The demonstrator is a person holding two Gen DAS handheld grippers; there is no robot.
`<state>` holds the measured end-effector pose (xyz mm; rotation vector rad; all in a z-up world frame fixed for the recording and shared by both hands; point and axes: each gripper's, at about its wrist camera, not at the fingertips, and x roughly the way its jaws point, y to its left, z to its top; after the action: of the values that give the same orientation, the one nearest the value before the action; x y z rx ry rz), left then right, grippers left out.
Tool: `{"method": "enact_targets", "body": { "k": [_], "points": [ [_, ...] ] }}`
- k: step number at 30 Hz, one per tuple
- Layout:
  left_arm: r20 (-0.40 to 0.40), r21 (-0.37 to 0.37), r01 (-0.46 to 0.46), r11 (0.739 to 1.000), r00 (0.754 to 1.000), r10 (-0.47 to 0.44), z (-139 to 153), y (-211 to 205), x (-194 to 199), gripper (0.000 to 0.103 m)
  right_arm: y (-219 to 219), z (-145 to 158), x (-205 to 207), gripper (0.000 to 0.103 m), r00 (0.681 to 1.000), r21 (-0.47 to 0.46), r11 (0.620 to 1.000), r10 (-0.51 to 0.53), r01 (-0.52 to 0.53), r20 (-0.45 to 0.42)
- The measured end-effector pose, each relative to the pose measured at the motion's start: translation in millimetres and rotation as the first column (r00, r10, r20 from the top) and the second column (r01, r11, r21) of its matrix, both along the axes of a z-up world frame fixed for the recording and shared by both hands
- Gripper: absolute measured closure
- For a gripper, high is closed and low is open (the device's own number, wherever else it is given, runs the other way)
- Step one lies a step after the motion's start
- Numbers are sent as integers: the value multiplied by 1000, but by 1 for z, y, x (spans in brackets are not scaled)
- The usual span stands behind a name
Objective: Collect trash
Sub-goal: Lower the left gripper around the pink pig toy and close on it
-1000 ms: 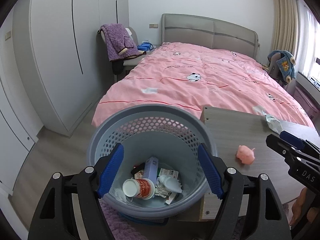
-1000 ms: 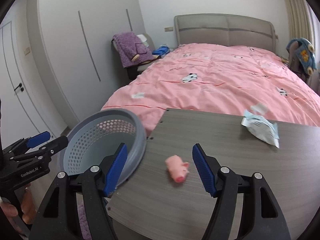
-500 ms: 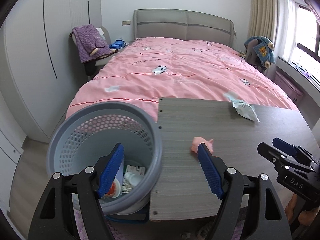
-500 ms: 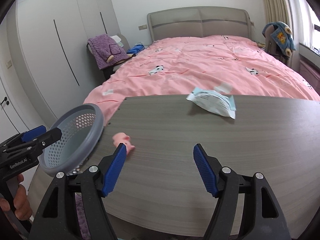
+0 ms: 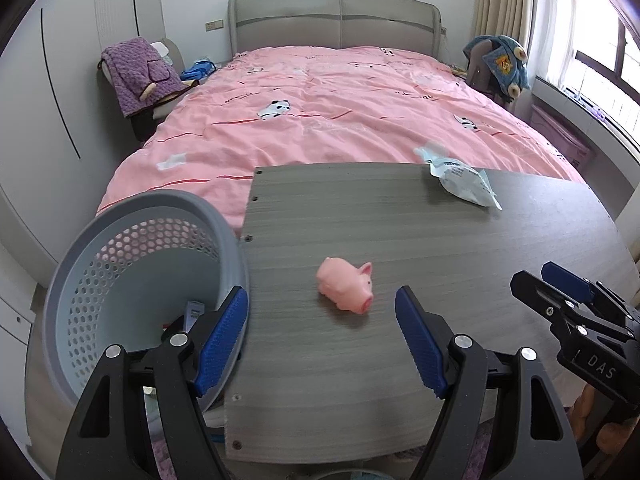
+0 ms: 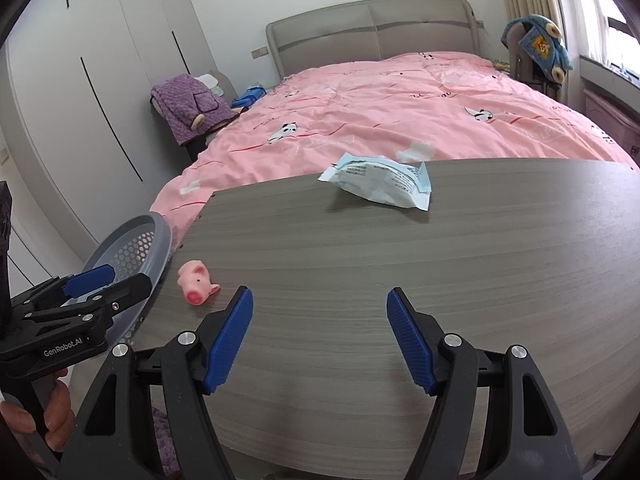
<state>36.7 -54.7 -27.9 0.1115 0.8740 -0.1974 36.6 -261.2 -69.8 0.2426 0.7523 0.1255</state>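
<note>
1. Trash left to collect looks like one item: a crumpled pale-blue wrapper (image 6: 382, 184) lying at the far edge of the tabletop (image 6: 400, 280), close to the bed (image 6: 400, 108), well apart from both grippers
2. Basket (image 5: 132, 280) of grey perforated plastic sits just off the tabletop's left edge, its rim touching or nearly touching the board, likely so pieces can be dropped straight over the side; a few discarded packets show at its bottom
3. Pink toy pig (image 5: 346, 290) lies on its side near that left edge, just ahead of the left gripper (image 5: 320, 336); whether it counts as trash I cannot tell
4. The left gripper hovers over the tabletop corner with jaws spread wide and nothing between them, one finger over the basket rim
5. The right gripper (image 6: 320, 340) is likewise spread and empty, aimed across the bare wood toward the wrapper, which suggests it is the one placed to reach for it next
6. The wrapper is thin and puffed, so I judge it will crush easily and may slide toward the bed if nudged
</note>
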Motion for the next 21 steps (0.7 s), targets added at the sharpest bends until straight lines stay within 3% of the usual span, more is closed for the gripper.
{"method": "enact_targets", "body": {
  "k": [9, 21],
  "points": [
    [-69, 13, -11, 1000, 998, 12, -28, -22, 29, 30, -20, -8, 3, 35, 999, 32, 999, -30, 31, -12],
    [-98, 56, -17, 998, 995, 22, -48, -36, 44, 32, -41, -16, 4, 35, 998, 75, 995, -61, 63, -30]
  ]
}}
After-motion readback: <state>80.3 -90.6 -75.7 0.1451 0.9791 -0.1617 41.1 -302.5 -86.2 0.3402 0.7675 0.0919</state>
